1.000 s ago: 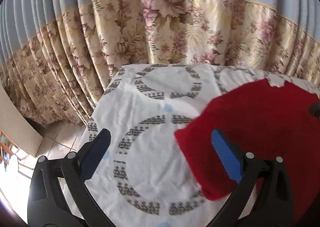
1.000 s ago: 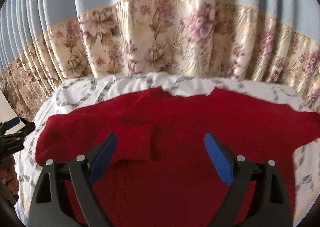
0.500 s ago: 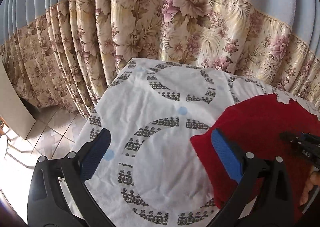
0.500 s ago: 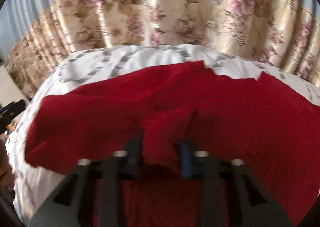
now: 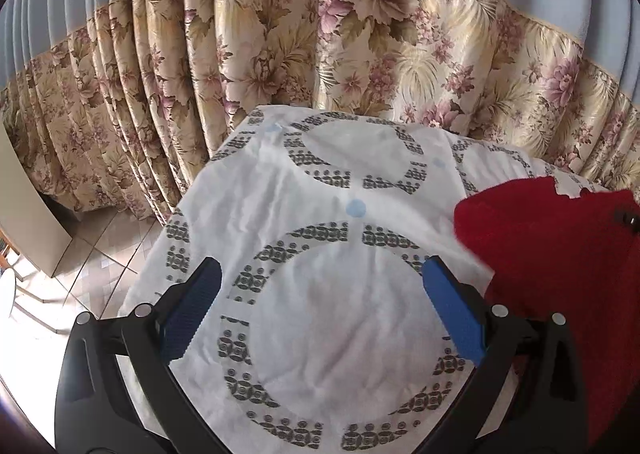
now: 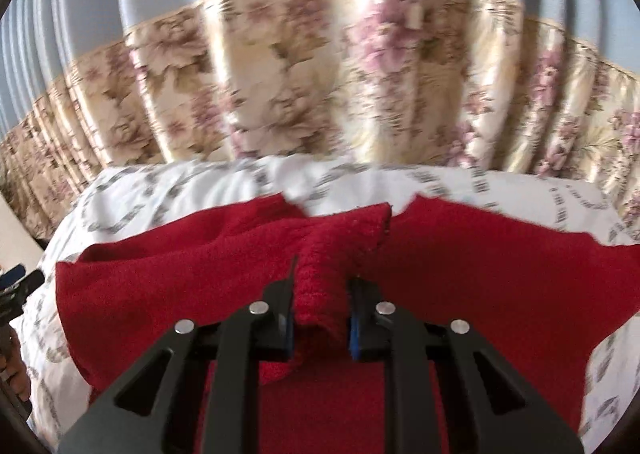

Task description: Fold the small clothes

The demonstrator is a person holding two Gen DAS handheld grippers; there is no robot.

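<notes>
A red knit sweater point(image 6: 460, 278) lies spread on a table covered with a white patterned cloth point(image 6: 168, 190). My right gripper point(image 6: 320, 306) is shut on the sweater's sleeve cuff point(image 6: 340, 242) and holds it lifted over the body of the garment. In the left wrist view the sweater point(image 5: 560, 266) lies at the right. My left gripper point(image 5: 320, 310) is open and empty over the bare cloth point(image 5: 320, 238), its right finger point(image 5: 452, 306) close to the sweater's left edge. The left gripper also shows at the left edge of the right wrist view point(image 6: 16, 282).
A floral curtain point(image 5: 360, 54) hangs close behind the table. The table's left edge drops to a tiled floor point(image 5: 92, 254), where a beige panel point(image 5: 28, 214) stands. The white cloth is wrinkled.
My right gripper went from open over the sleeve to shut on its cuff and has lifted it toward the sweater's middle. My left gripper drifted left, away from the sweater, staying open.
</notes>
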